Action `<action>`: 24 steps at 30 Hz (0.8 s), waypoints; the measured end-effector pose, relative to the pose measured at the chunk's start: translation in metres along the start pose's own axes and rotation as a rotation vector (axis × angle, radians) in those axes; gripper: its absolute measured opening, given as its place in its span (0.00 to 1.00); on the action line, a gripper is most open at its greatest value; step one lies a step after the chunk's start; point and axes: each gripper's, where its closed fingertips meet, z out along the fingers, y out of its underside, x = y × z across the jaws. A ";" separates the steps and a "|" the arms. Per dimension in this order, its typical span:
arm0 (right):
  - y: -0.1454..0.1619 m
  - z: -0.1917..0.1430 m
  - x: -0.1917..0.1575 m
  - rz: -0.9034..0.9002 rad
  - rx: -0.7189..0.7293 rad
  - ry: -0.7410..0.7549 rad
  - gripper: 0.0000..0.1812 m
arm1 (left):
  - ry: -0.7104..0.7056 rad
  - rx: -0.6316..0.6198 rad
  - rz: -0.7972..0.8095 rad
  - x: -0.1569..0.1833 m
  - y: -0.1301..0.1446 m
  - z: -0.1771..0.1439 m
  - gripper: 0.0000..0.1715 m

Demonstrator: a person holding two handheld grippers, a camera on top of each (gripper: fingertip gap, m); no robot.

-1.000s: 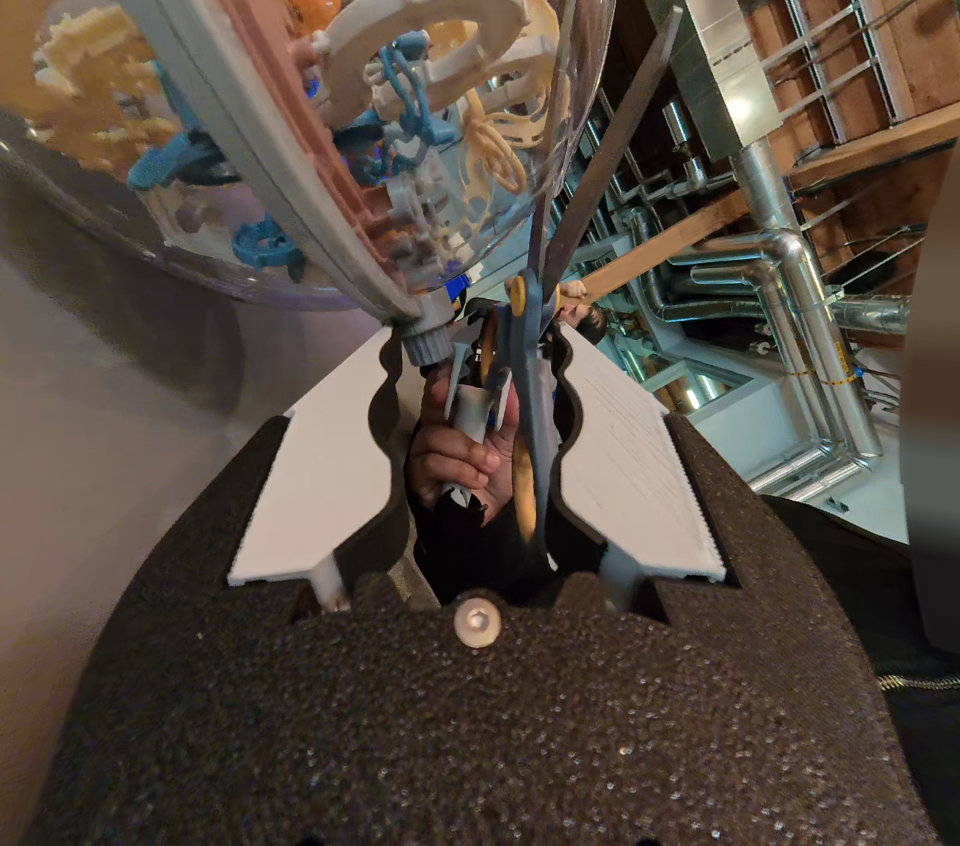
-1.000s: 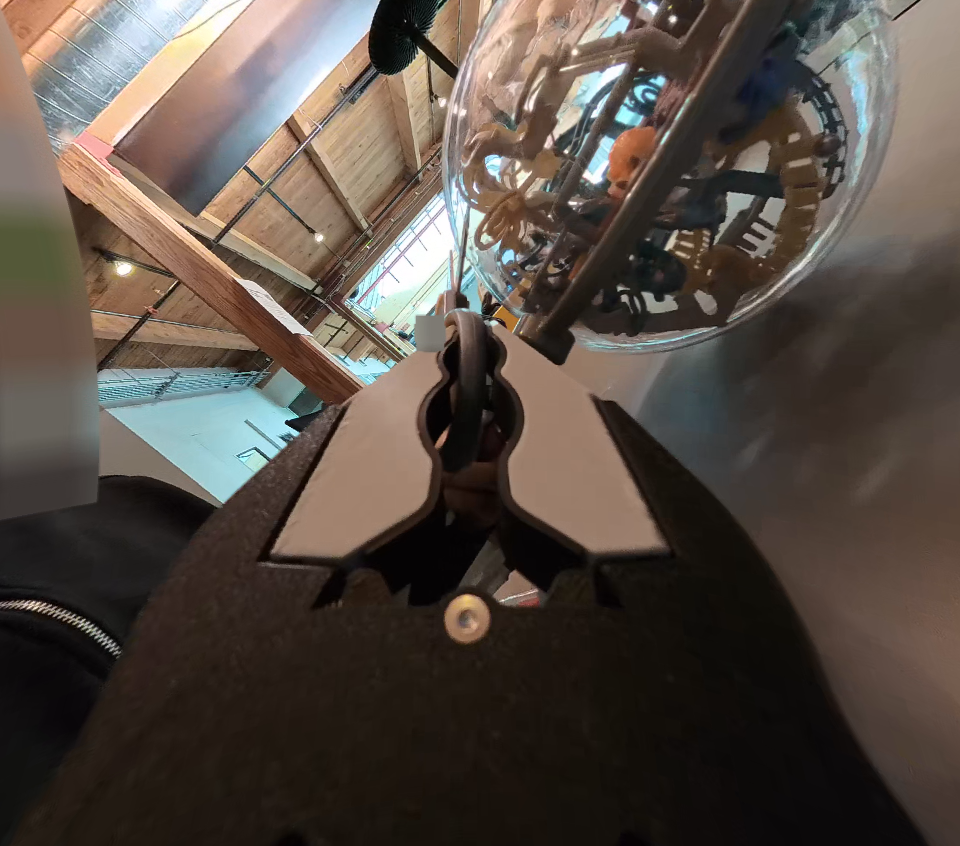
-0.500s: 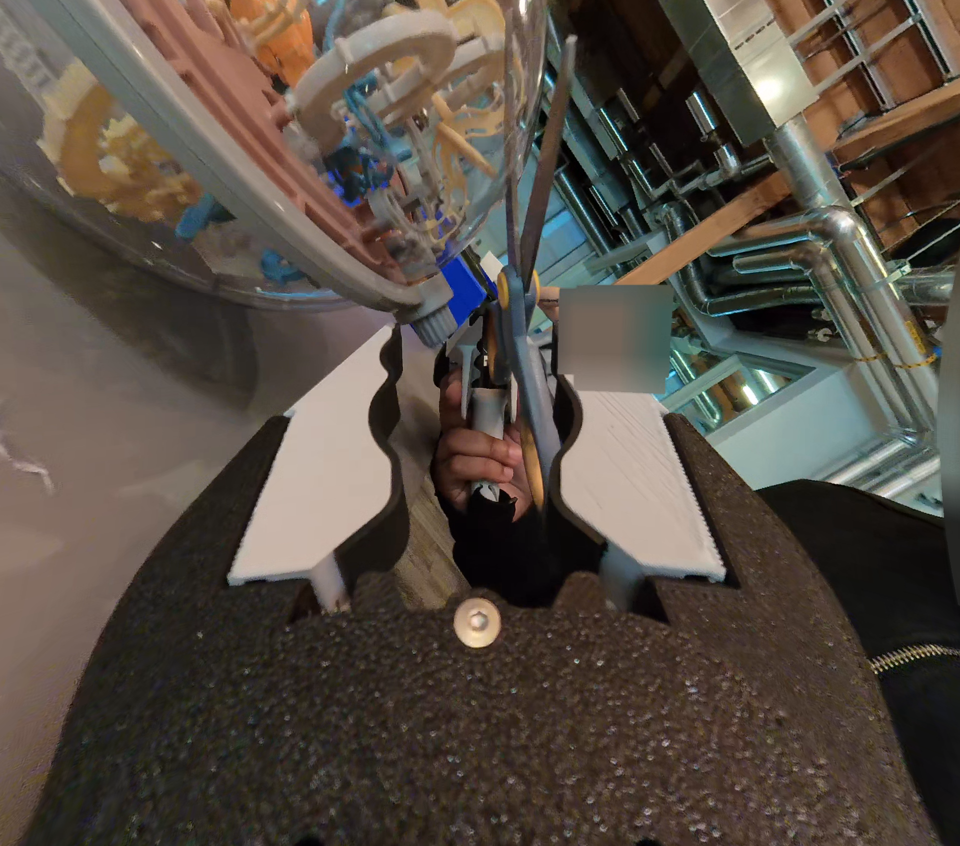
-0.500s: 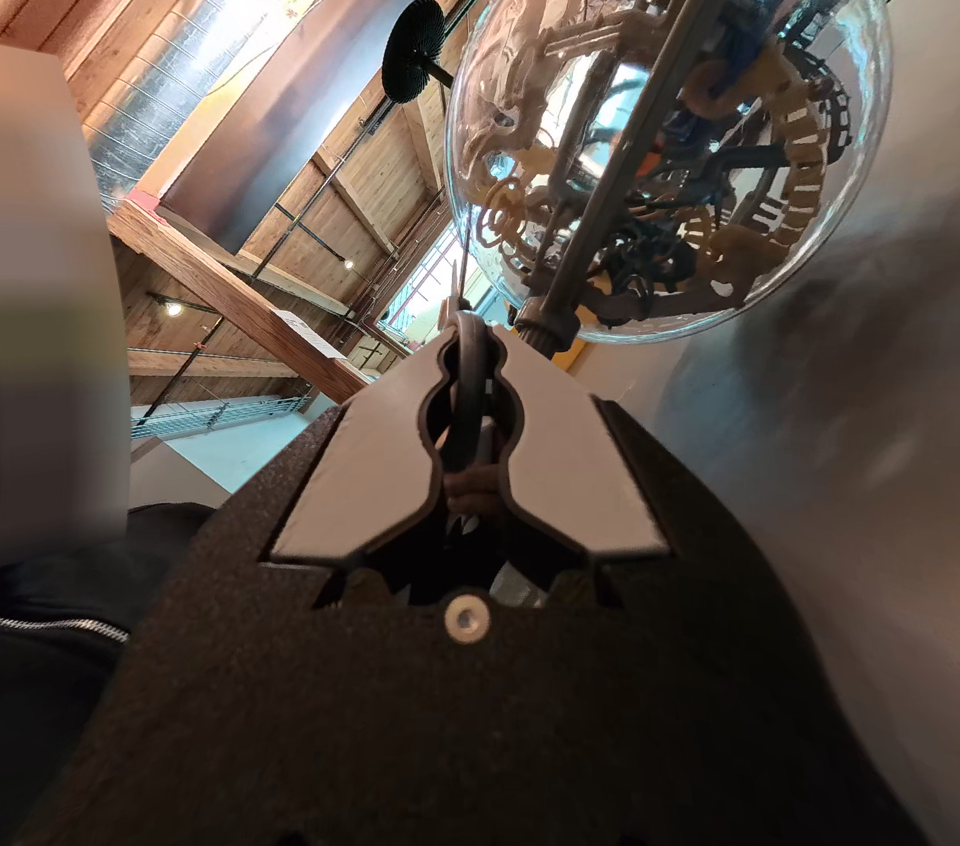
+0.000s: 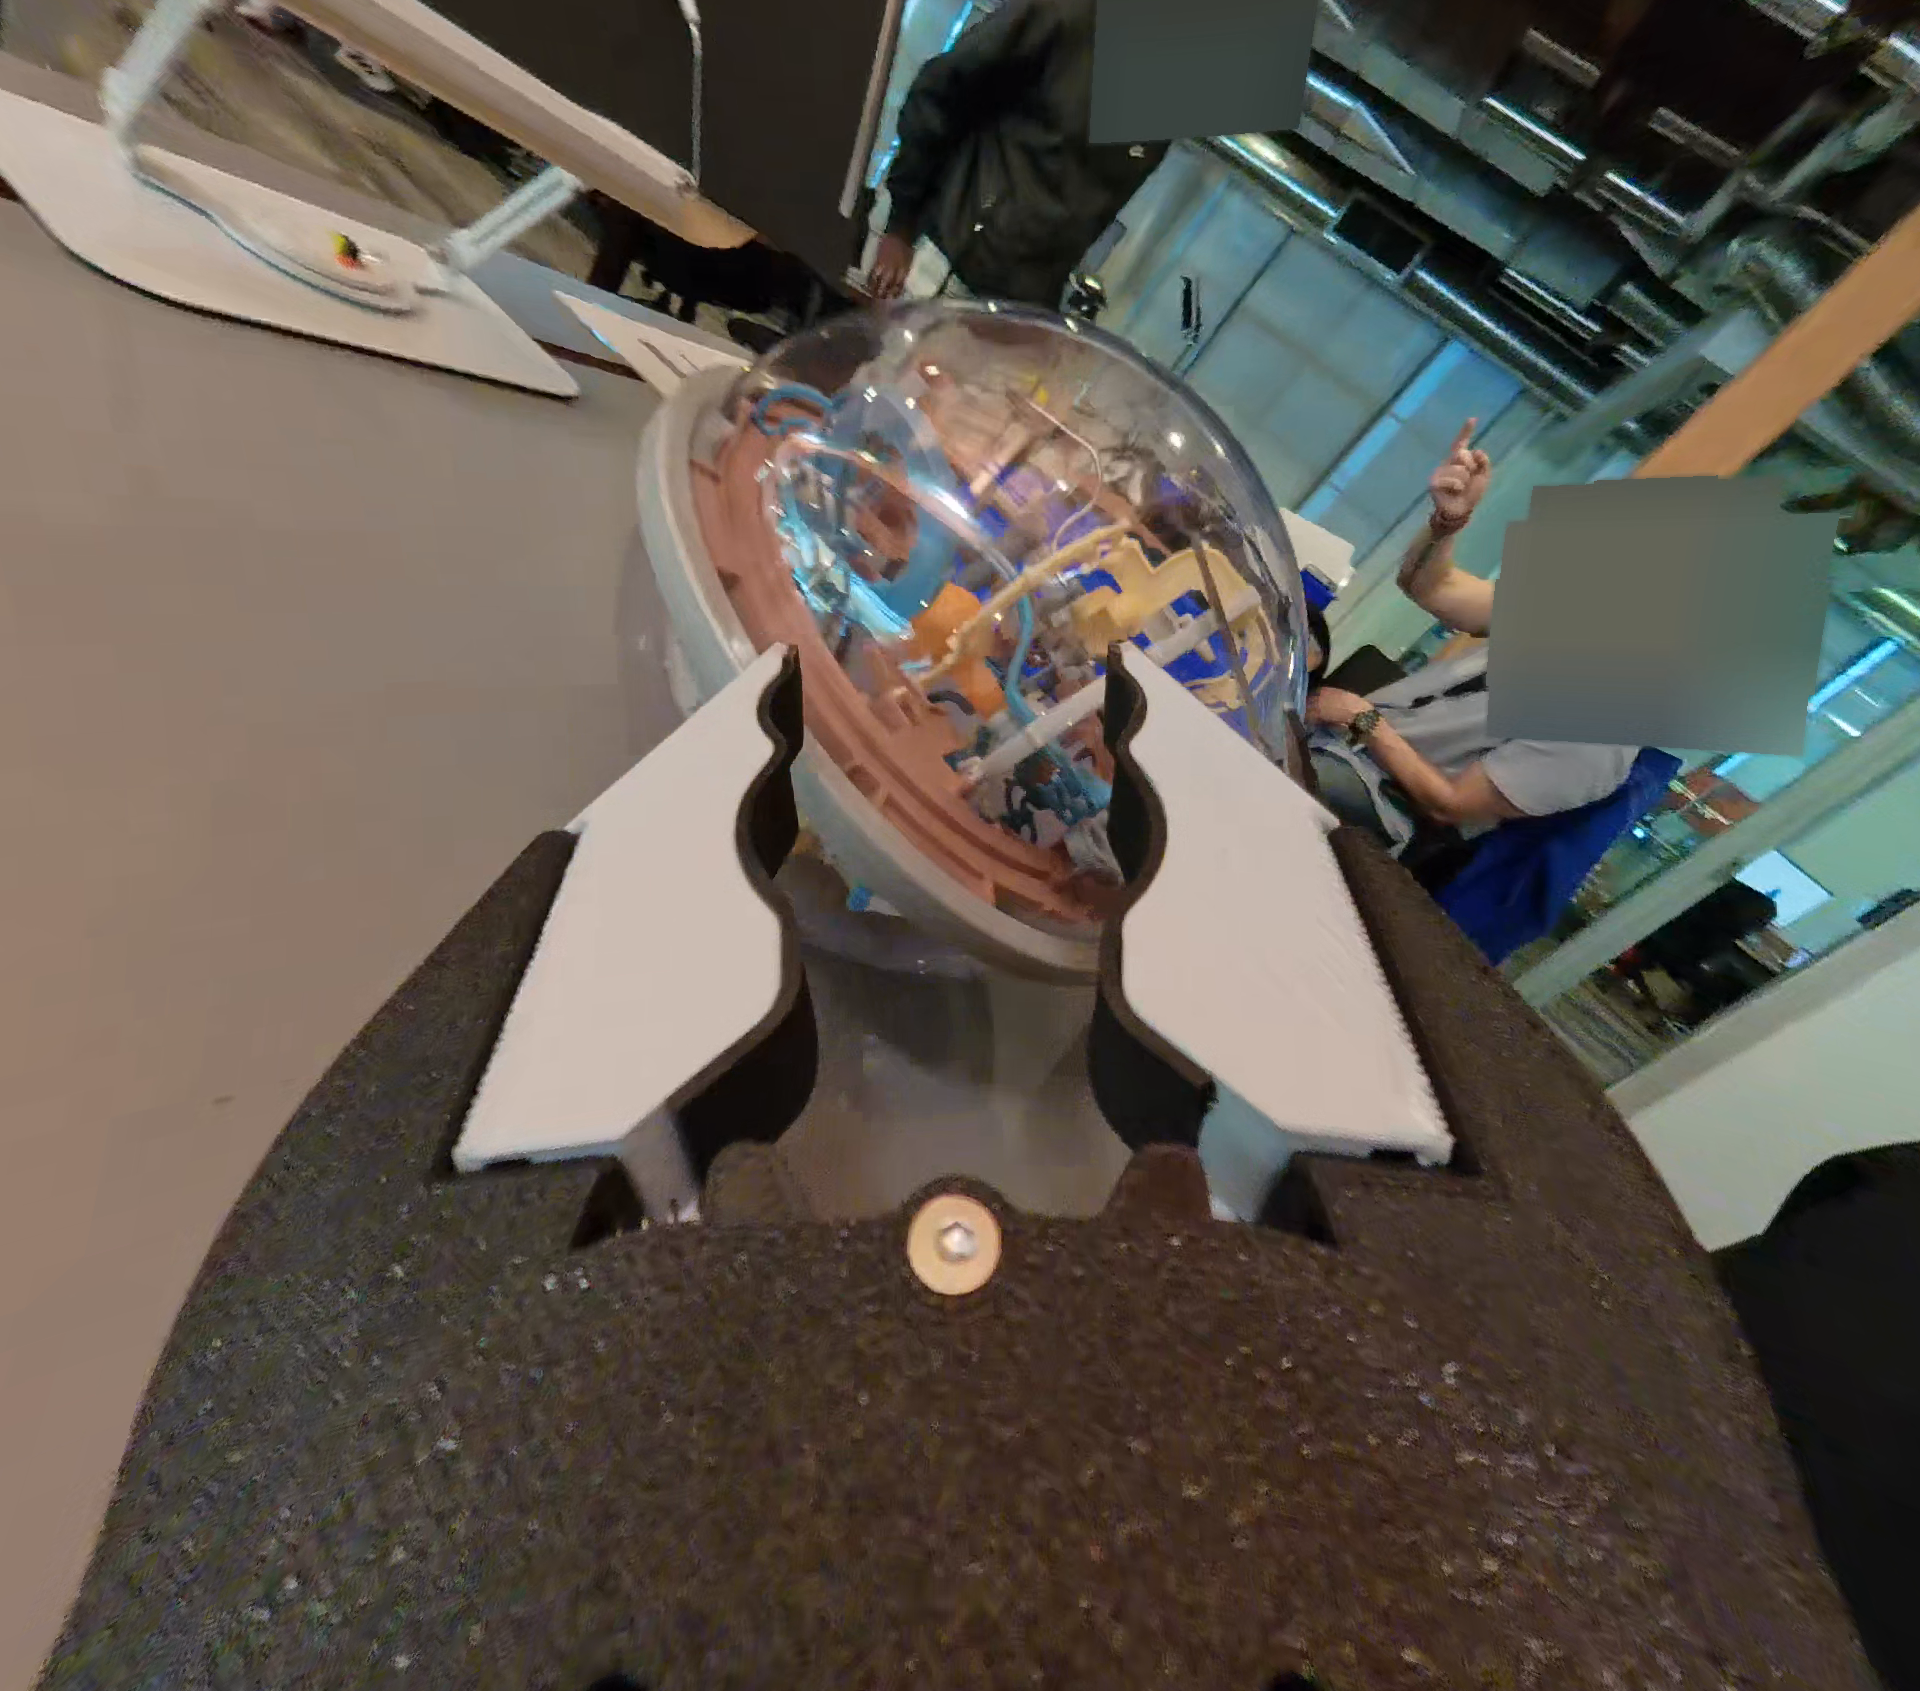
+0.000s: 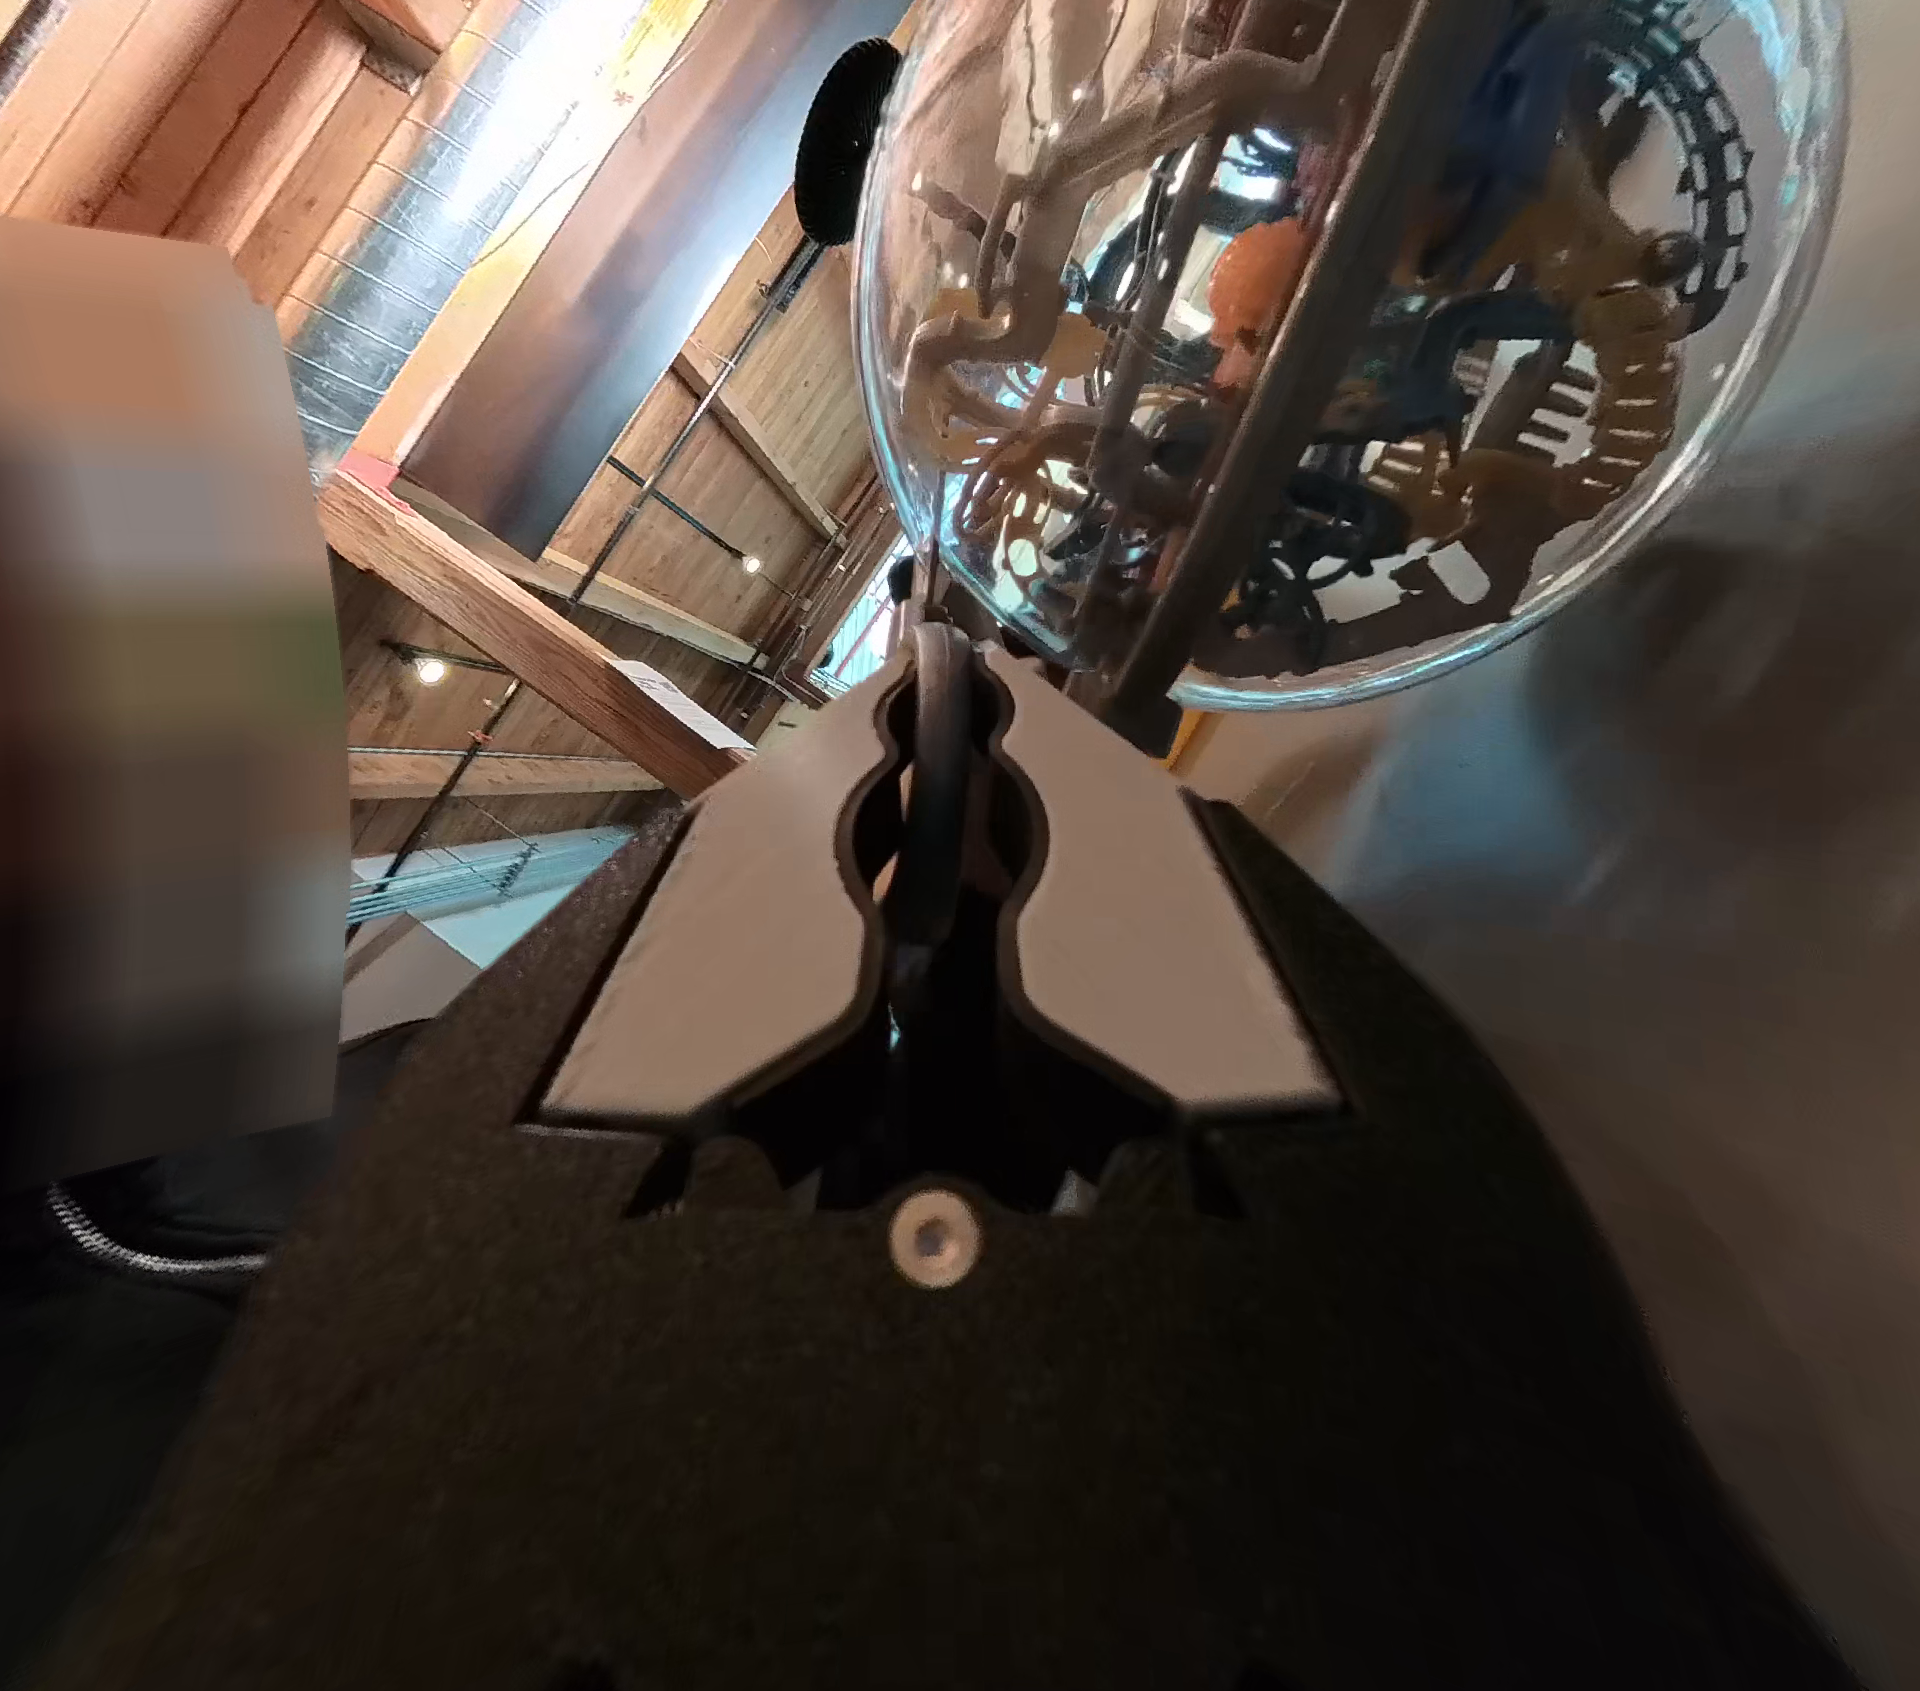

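Grey surface (image 5: 260, 654) filling the left of the left wrist view, ducts and windows at upper right. Left gripper (image 5: 951, 675) wide open, empty, pointing at clear maze ball (image 5: 966, 602) resting at frame centre, fingertips either side of its near edge, contact unclear. White board (image 5: 312, 259) at upper left, well apart.

Wooden ceiling and silver duct (image 6: 499, 114) across the upper left of the right wrist view. Right gripper (image 6: 951, 654) nearly closed, pinching a thin dark loop (image 6: 935, 810), perhaps a scissors handle. Ball (image 6: 1351, 239) at upper right, just beyond the fingertips.

Probably light, rigid, slick and breakable; likely best held across the equator band.
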 end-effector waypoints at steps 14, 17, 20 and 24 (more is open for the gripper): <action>-0.002 0.005 0.000 0.181 0.063 -0.066 0.02 | -0.084 0.007 0.129 0.023 0.026 0.010 0.30; -0.002 0.007 -0.002 0.226 0.081 -0.090 0.03 | -0.098 0.005 0.132 0.026 0.032 0.009 0.30; -0.001 0.011 -0.004 0.252 0.103 -0.109 0.02 | -0.099 0.002 0.128 0.030 0.039 0.009 0.29; 0.000 0.017 -0.007 0.275 0.137 -0.136 0.03 | -0.060 -0.005 0.131 0.043 0.047 0.011 0.26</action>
